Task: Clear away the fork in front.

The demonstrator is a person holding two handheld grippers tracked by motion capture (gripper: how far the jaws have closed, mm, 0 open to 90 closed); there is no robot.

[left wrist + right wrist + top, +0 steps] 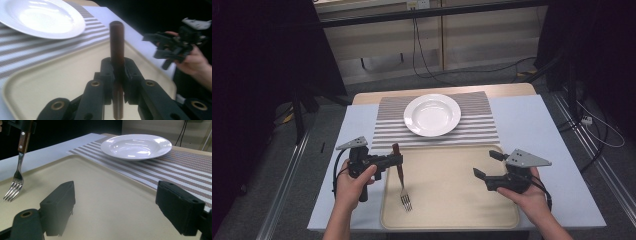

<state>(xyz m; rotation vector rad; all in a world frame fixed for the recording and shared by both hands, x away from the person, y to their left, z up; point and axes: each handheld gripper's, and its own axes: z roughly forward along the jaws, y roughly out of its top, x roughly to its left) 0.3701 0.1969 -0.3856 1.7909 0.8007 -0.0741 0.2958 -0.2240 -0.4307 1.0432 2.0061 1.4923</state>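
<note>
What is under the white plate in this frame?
The white plate sits on a striped placemat, which lies on the pale blue table cover just beyond the beige tray. The patch of mat directly beneath the plate is covered, so nothing there can be checked.

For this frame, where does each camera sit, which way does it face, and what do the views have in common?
High view: above the person's side, looking forward and down on the tray; both forearms, left gripper and right gripper show.
Left gripper view: rides the left gripper, looking along its jaws, shut on the fork handle, toward the plate and the other hand.
Right gripper view: rides the right gripper, jaws open, facing across the tray to the plate.
Shared: all three show plate, tray and fork.
</note>
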